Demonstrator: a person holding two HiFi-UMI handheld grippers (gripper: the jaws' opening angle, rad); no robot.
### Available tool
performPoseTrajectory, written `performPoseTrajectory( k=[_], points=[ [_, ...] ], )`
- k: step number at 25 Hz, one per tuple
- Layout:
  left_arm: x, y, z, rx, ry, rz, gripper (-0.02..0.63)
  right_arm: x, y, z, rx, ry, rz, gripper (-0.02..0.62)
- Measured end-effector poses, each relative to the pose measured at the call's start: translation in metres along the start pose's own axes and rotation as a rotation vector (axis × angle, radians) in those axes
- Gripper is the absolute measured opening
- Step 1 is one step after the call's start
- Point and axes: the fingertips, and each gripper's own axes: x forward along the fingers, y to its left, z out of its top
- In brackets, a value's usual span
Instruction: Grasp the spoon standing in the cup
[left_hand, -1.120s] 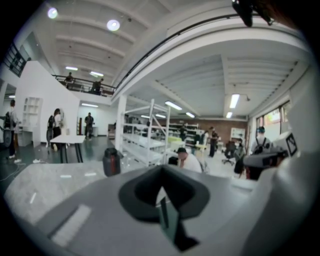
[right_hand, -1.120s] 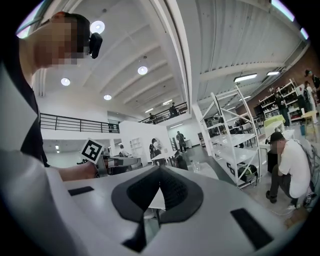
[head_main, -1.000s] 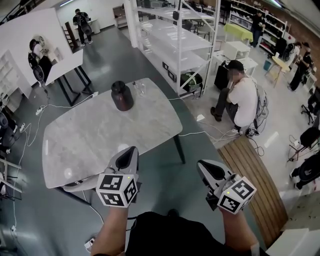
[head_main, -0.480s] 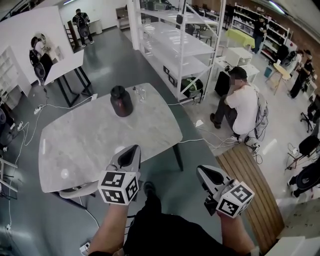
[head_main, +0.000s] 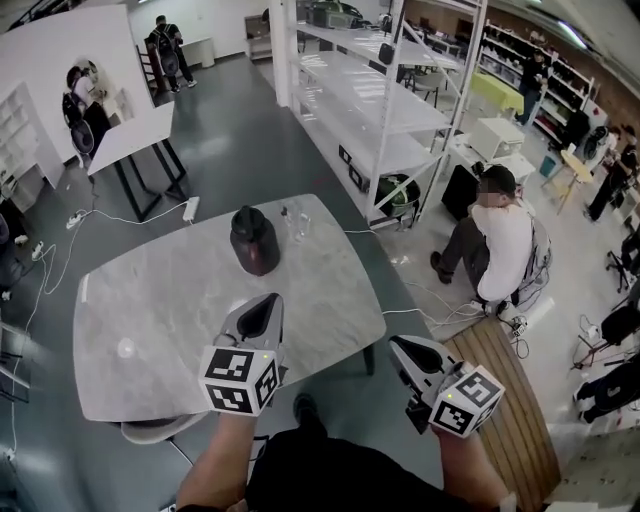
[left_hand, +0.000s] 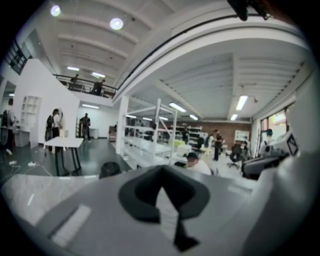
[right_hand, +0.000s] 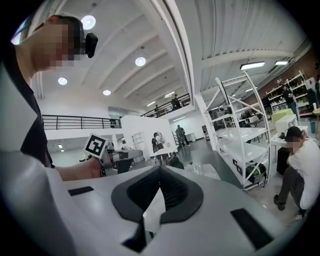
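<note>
The left gripper (head_main: 262, 312) has its jaws pressed fully together with nothing between them. Its own view looks out past the closed tips at the room. The right gripper (head_main: 408, 352) is the same, jaws closed and empty. Both sit low in the frame, close to the person's body, tips pointing up the picture. The left one is over the near edge of the desk (head_main: 180, 300), and the right one is off the desk's lower right corner, above the floor. This looks like a carrying pose for the approach, with no reach begun.

The cup (head_main: 297, 222), a clear glass, stands at the far end of the desk above frame centre, just right of a dark jug (head_main: 254, 241) and well apart from both grippers. The spoon should be in it, but it is too small here to make out. Because the spoon stands upright, its handle would be free above the rim. Either gripper would have to open its jaws and cross the desk first. White shelves (head_main: 370, 110) rise behind the cup.
</note>
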Motion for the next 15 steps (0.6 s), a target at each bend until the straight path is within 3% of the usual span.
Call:
performPoseTrajectory(
  k=[8, 15],
  points=[
    [0.078, 0.073, 0.013, -0.001, 0.052, -0.033, 0.009, 0.123, -0.033, 0.033, -0.019, 0.043, 0.043, -0.005],
    [0.134, 0.100, 0.013, -0.033, 0.065, 0.008, 0.009, 0.169, -0.079, 0.027, -0.003, 0.120, 0.100, -0.005]
  ],
)
